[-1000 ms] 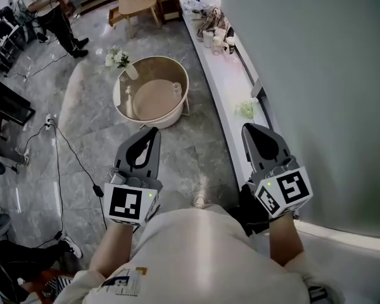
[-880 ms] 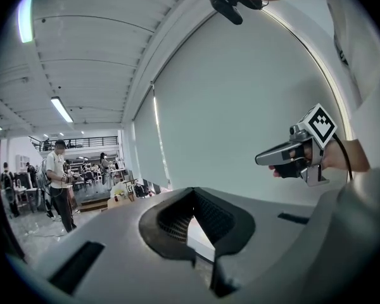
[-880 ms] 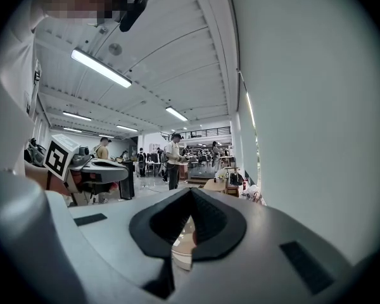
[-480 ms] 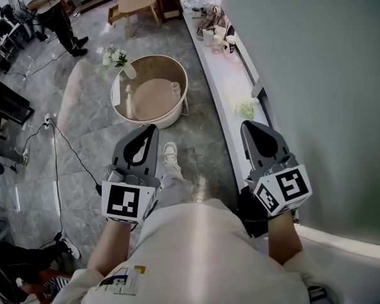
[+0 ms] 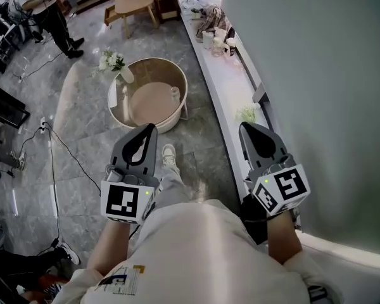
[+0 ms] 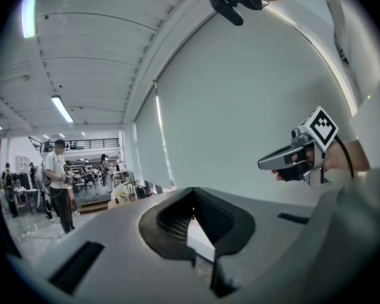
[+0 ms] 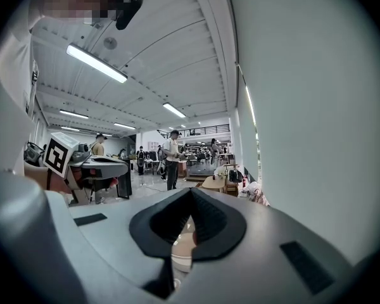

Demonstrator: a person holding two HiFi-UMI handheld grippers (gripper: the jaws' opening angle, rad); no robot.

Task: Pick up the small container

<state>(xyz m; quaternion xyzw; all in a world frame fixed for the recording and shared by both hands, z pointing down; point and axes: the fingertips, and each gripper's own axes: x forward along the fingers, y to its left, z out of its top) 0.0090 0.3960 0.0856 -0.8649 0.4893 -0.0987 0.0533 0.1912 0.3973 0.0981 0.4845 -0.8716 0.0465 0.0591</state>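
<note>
Both grippers are held out in front of the person's body, shut and empty. In the head view my left gripper (image 5: 151,130) points toward a round beige tub-like table (image 5: 117,108) on the floor ahead. A small clear container (image 5: 175,94) stands on its inner surface at the right, and a pale bottle (image 5: 125,97) stands at the left. My right gripper (image 5: 246,128) hangs over the white ledge (image 5: 227,94) along the wall. The left gripper view shows its own shut tips (image 6: 191,199) and the right gripper (image 6: 296,156) beyond them. The right gripper view shows the left gripper (image 7: 94,167).
Cups and bottles (image 5: 214,38) crowd the far end of the ledge, and a green bunch (image 5: 246,113) lies near my right gripper. A vase of white flowers (image 5: 113,61) leans at the tub's far rim. Cables (image 5: 54,163) run over the grey floor. A person (image 5: 41,11) stands far left.
The person has stepped forward: a shoe and leg now show between the grippers, and the tub has drifted a little left in view. Both grippers stay shut and level.
</note>
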